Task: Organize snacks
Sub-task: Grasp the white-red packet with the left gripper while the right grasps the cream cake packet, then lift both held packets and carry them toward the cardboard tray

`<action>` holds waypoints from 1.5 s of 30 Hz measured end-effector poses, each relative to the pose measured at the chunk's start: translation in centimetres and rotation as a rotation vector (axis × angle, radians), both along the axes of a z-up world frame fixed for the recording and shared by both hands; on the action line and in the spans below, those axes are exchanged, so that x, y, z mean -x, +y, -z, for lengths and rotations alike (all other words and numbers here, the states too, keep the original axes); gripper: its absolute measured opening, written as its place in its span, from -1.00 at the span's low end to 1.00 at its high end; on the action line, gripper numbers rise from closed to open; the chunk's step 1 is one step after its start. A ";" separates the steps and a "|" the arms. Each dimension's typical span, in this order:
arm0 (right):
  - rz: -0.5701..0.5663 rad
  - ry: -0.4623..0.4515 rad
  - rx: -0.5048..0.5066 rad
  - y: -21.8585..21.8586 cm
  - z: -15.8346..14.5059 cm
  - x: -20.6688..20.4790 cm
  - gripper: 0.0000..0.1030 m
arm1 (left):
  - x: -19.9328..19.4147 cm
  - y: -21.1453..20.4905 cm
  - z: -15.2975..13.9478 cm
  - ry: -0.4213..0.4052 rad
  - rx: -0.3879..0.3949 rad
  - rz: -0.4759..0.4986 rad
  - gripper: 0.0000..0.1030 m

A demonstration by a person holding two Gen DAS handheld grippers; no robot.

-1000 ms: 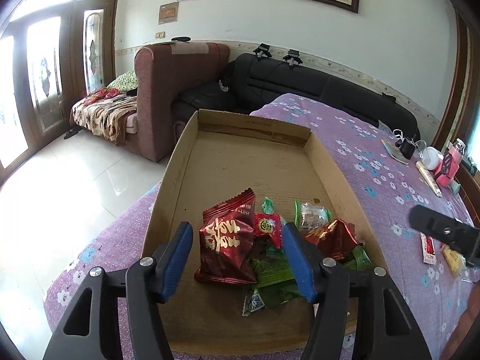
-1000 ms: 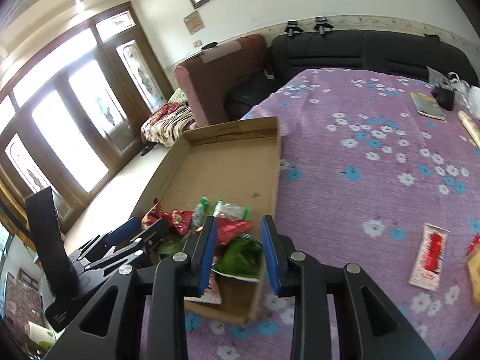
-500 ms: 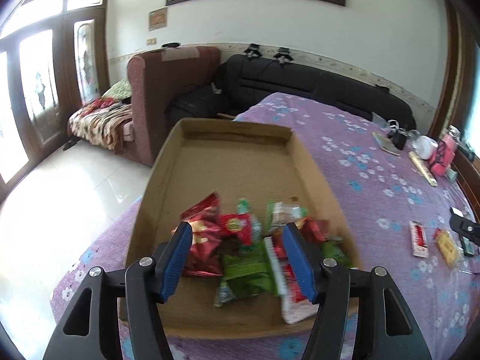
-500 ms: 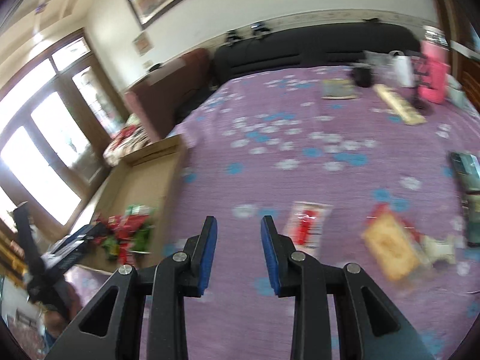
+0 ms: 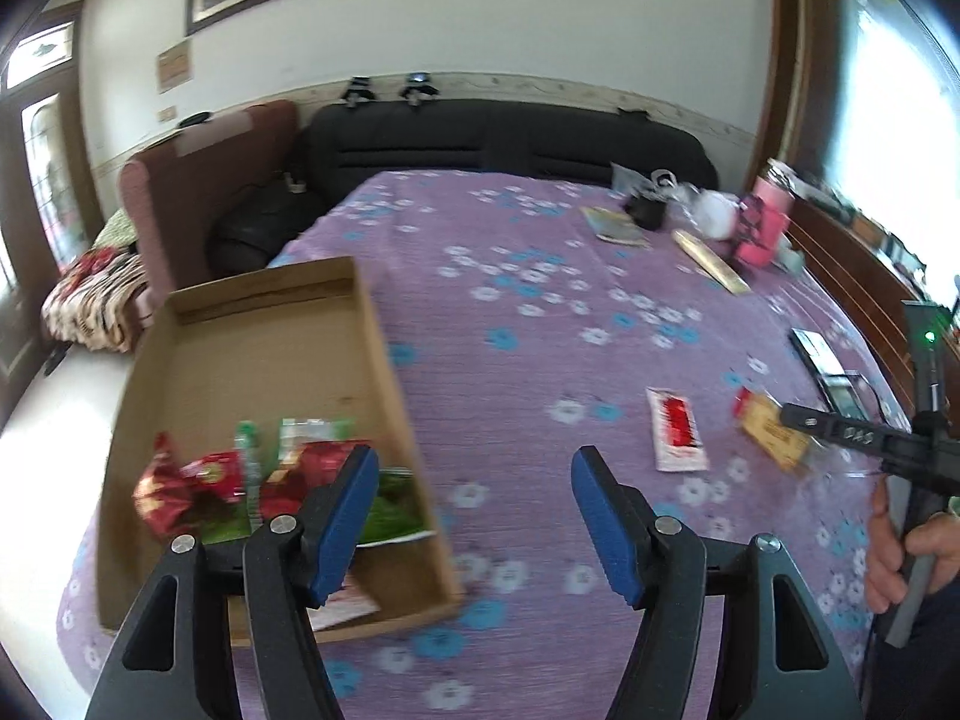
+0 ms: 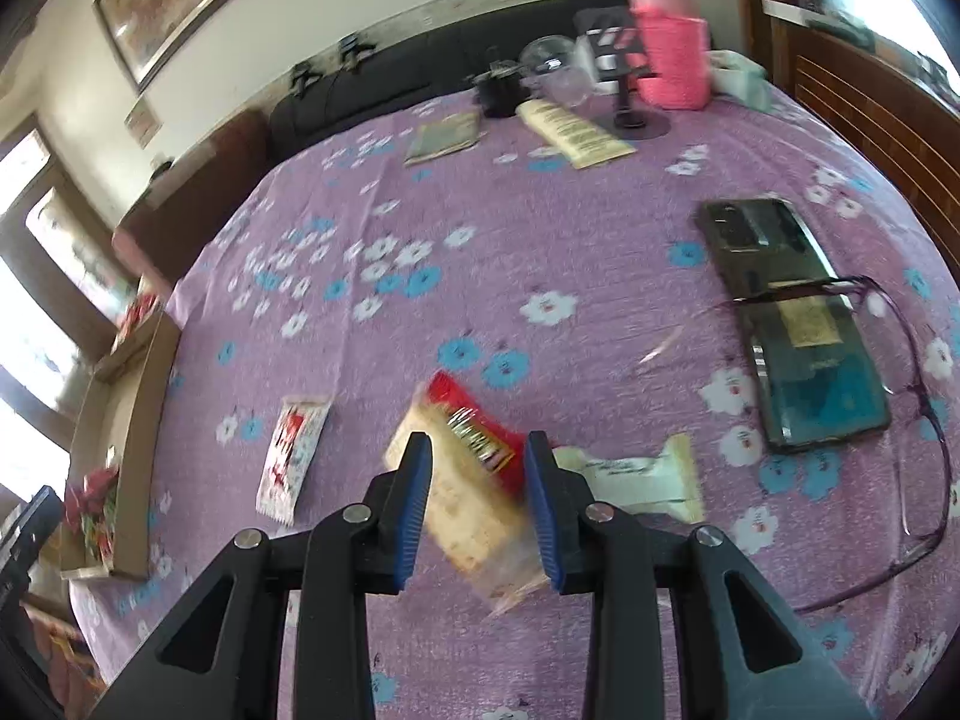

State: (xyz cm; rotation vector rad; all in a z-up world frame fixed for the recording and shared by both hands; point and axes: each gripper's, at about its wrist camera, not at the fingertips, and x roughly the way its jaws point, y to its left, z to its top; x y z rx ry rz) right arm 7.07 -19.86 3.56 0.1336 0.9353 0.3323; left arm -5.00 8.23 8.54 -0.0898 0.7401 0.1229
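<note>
Since half a second earlier, the left gripper (image 5: 474,516) has been swung rightward, so that the cardboard box (image 5: 384,360) now sits at the left of its view instead of straight ahead, and the right gripper (image 6: 477,507) has been brought down over a loose snack that was then well ahead of it. The left gripper's jaws are spread wide with nothing between them, above the purple flowered cloth (image 5: 528,276) beside the box. The right gripper's jaws are parted and set either side of a tan cracker packet with a red end (image 6: 474,480); contact with it cannot be confirmed through the blur. Most snacks, in red and green wrappers (image 5: 240,480), are already piled at the near end of the box. A white packet with red print (image 6: 294,456) and a pale wrapper (image 6: 636,474) are left on the cloth, well apart from the box. A slip is judged possible if the jaws are closed on the packet's slack film rather than its firm body, and the pale wrapper just beside it could be dragged along. The spectacles (image 6: 924,420) and phone (image 6: 798,324) lie near enough to be caught by a careless sweep. No brand or label can be read; the print is too blurred.
</note>
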 end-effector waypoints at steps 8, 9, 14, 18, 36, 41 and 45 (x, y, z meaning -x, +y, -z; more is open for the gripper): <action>-0.130 -0.051 0.224 4.1 1.2 1.6 -0.29 | -3.0 -3.4 0.9 0.081 -0.010 0.093 0.46; -0.125 -0.048 0.236 4.1 1.4 1.5 -0.29 | -3.4 -3.7 1.0 0.093 -0.004 0.104 0.46; -0.120 -0.030 0.240 3.7 1.8 1.4 -0.40 | -6.5 -5.9 2.3 0.183 0.048 0.163 0.47; -0.086 -0.016 0.188 2.6 1.3 1.2 -0.43 | -9.2 -7.9 3.8 0.242 0.057 0.183 0.47; -0.061 -0.052 0.017 1.0 -0.9 1.5 -0.42 | -12.0 -10.0 7.1 0.210 -0.025 0.201 -0.33; -0.087 -0.046 0.024 2.1 -0.4 1.5 -0.42 | -12.1 -9.1 7.0 0.199 -0.013 0.193 -0.34; -0.107 -0.042 0.034 2.7 0.0 1.6 -0.42 | -12.2 -8.5 6.8 0.190 0.004 0.179 -0.34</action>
